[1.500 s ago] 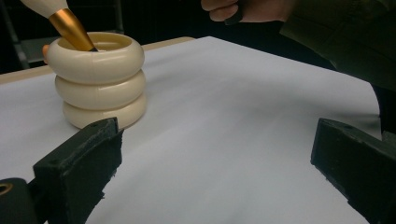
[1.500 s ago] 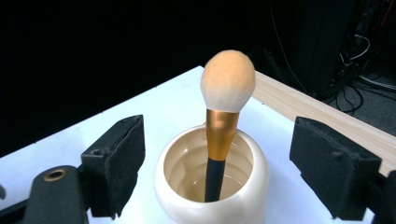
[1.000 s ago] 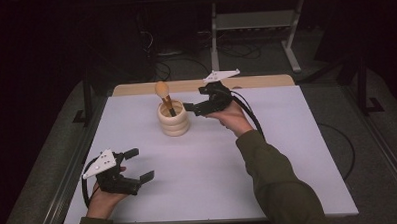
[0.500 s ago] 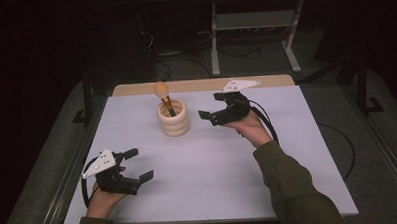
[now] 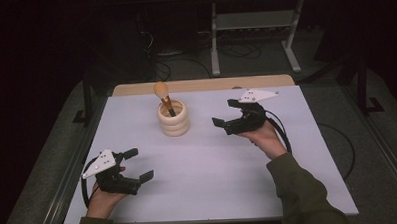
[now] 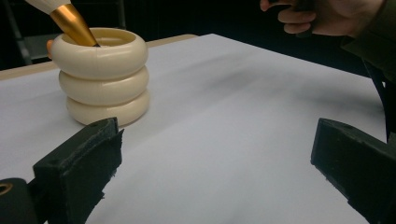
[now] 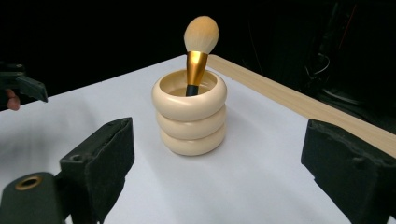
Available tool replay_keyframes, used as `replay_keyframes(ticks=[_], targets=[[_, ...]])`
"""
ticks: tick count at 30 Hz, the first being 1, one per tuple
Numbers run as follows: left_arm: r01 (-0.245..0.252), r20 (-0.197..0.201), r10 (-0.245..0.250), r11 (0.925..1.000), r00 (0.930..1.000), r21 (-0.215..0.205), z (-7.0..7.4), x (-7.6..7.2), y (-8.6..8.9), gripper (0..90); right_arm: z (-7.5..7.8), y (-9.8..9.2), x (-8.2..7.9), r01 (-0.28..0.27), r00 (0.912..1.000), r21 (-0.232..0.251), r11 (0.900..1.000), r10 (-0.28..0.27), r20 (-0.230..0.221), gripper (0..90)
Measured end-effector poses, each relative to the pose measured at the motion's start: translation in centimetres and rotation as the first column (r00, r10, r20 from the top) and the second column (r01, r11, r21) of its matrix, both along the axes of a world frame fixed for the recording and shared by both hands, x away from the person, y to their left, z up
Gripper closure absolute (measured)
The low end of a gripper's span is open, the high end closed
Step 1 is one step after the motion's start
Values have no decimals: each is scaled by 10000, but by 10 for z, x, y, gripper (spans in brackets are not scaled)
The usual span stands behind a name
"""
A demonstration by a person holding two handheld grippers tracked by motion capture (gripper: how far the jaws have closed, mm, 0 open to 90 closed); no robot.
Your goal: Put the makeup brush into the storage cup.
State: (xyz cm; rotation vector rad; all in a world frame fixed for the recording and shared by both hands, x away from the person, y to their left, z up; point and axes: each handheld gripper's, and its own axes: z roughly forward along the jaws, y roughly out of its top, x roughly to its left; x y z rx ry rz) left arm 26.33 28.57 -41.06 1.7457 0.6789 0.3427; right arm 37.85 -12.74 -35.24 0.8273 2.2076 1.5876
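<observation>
Brush stands head-up in the cream ringed holder, which sits toward the far side of the white bench. Right gripper hovers just right of the holder, apart from it, fingers spread wide with nothing between them. Left gripper rests near the bench's near left corner, well away from the holder, fingers likewise wide open and empty.
</observation>
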Motion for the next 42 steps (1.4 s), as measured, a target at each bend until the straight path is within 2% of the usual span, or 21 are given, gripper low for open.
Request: replay_keyframes(ticks=[7,23,26,29,34,42], targets=[[15,-4,-15,10000,10000,1,0,0,0,15,-5,-17,-16,192,9998,201,9996,-194,98,83],[-22,-37,22,10000,10000,1,0,-1,1,15,-17,-53,-59,593,9979,231,9980,-599,239,75],[-20,-21,20,10000,10000,31,0,0,1,15,-18,-57,-64,633,9979,175,9978,-636,155,67],[-38,-14,38,10000,10000,-41,0,-1,1,15,-19,-65,-72,730,9969,382,9966,-740,270,64],[-27,-9,27,10000,10000,2,0,-1,1,15,-22,-73,-79,846,9961,357,9958,-855,223,61],[-15,-18,15,10000,10000,49,0,-1,1,15,-29,-89,-94,1127,9929,570,9920,-1146,312,61]])
